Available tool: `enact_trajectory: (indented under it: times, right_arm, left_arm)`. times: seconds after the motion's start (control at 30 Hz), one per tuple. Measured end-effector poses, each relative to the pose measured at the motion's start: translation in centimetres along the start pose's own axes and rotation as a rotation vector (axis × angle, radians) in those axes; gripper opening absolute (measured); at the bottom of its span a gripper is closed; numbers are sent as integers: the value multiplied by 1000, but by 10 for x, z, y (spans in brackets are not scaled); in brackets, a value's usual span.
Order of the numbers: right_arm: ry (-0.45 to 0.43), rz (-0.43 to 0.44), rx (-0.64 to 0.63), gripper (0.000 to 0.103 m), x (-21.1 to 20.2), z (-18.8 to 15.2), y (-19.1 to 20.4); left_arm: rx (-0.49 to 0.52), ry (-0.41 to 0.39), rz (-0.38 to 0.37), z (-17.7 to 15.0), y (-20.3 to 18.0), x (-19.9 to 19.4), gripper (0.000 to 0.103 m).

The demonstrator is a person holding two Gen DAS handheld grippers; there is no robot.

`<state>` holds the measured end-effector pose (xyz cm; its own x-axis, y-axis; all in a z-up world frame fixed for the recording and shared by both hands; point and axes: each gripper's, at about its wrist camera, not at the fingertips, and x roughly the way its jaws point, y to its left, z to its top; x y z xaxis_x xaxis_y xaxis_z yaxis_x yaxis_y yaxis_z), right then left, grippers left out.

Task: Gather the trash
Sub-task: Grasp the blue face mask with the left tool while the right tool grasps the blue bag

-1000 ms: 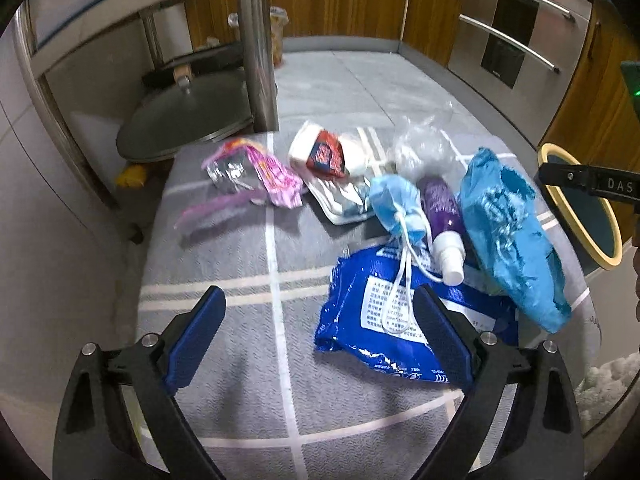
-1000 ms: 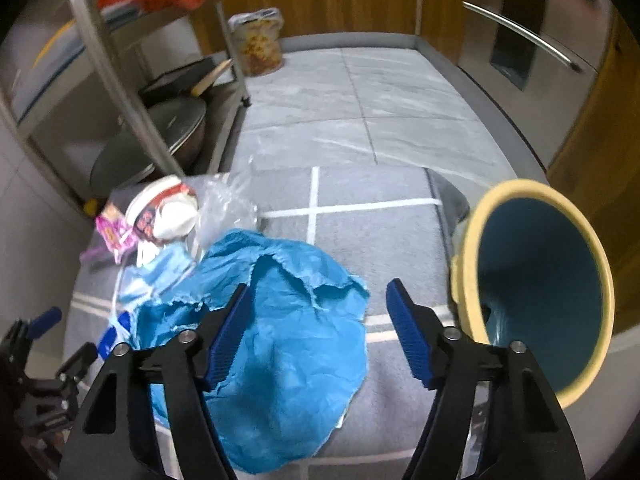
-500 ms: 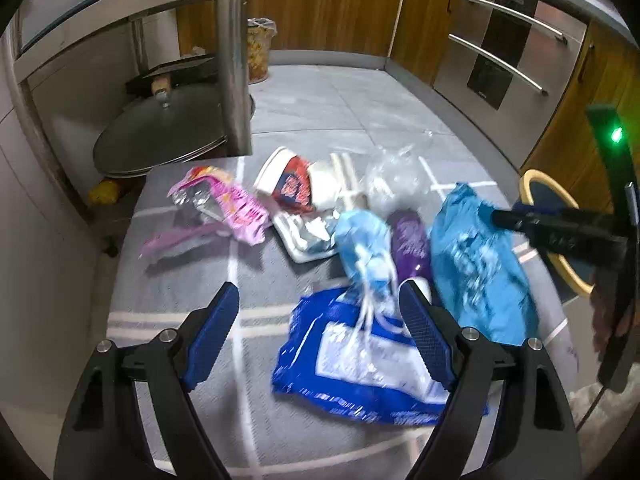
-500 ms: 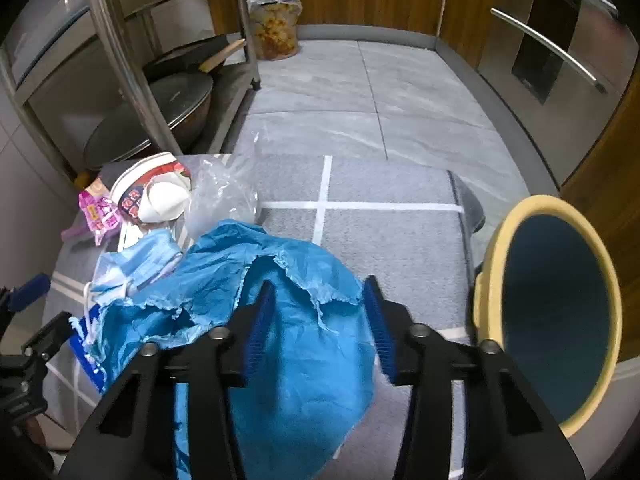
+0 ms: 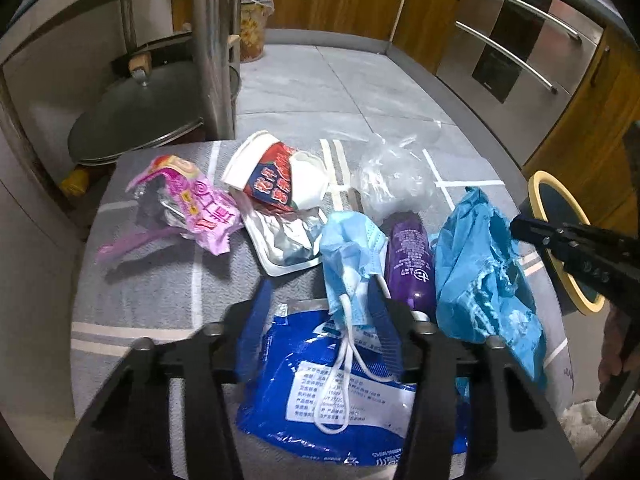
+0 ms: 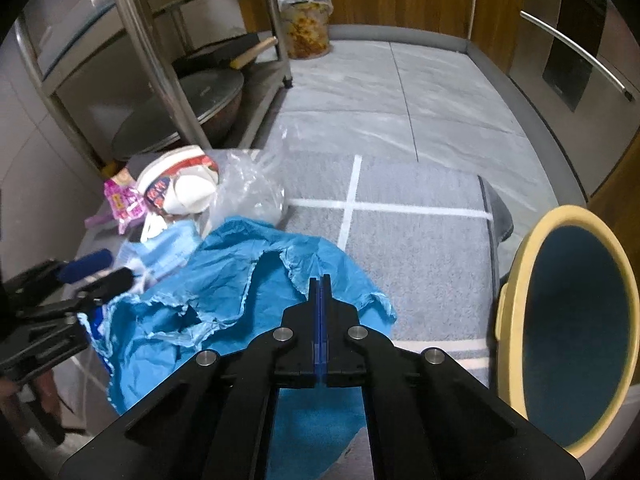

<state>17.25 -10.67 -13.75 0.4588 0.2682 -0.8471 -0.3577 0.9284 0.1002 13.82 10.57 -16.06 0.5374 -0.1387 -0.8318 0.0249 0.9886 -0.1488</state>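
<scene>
Right gripper (image 6: 320, 280): blue pads pressed flat together, no gap. Tips sit over the crumpled blue plastic sheet (image 6: 224, 304); a fold of it may be caught between them, can't tell from here. The left gripper (image 5: 320, 304) has just been closing, jaws narrowed around the top of the dark blue wipes pack (image 5: 340, 392) and the lower part of the light blue face mask (image 5: 352, 252); whether the pads actually press on either is unclear.

Beside the mask: purple bottle (image 5: 410, 256), lying flat between it and the blue sheet. Further back on the grey mat (image 5: 160, 288): silver tray (image 5: 280, 240), crushed paper cup (image 5: 272, 180), pink wrapper (image 5: 188, 200), clear bag (image 5: 392, 176).

Bin with yellow rim (image 6: 516, 308) stands off the mat's right edge.
</scene>
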Motion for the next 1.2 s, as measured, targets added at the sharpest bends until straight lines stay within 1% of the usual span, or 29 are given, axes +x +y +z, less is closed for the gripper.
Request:
enact_trajectory:
  times: [0.03,0.07,0.2,0.33,0.43,0.5,0.53,0.57,0.63,0.73,0.87,0.93,0.97,1.0,1.03,1.07,1.1,1.2]
  right_arm:
    - [-7,6,-4,1,-2,0,-1]
    - [-14,11,-5,1,-5,0,-2]
    - [-38,8,10,1,-15,0,-8]
    - [-53,13,21,1,-23,-3,-13]
    - [-48,40,19,1,-25,-6,-14]
    - [-43,38,8,1,-23,-6,-12]
    - [-39,30,-1,6,-21,-6,-11]
    - [-36,18,-6,19,-19,-6,-9]
    - [-34,-13,-30,33,-14,-6,-6]
    - [-24,-27,-50,36,-4,-5,-2]
    - [-25,-51,-123,40,12,-1,15]
    - [-21,-86,-152,40,19,0,22]
    - [-17,-101,-163,33,23,0,23]
    - [-14,-98,-164,24,24,1,24]
    - [-14,-95,-160,10,25,2,23]
    - [-22,-95,-156,6,23,3,23]
    - [-31,-89,-154,4,21,4,23]
    - [-42,-71,-133,3,15,5,20]
  left_arm:
    - [5,13,-14,0,-1,3,14]
    - [12,20,-20,0,-3,4,12]
    - [51,8,-11,1,-11,0,7]
    - [57,-10,-4,0,-13,-7,5]
    - [33,-46,-2,1,-11,-18,4]
    - [6,-79,-8,4,-9,-28,4]
    - [-1,-96,-11,5,-9,-33,4]
    - [-4,-111,-13,7,-9,-37,4]
    - [3,-130,-25,10,-11,-44,4]
    - [24,-138,-32,10,-15,-47,4]
    - [23,-123,-29,13,-10,-41,4]
    - [20,-121,-31,16,-9,-37,4]
    - [21,-121,-33,16,-9,-37,4]
    - [23,-121,-36,17,-9,-37,4]
    - [29,-121,-36,17,-10,-36,4]
    - [37,-123,-35,17,-11,-36,4]
    - [43,-125,-34,17,-13,-37,4]
    - [50,-133,-32,17,-14,-40,4]
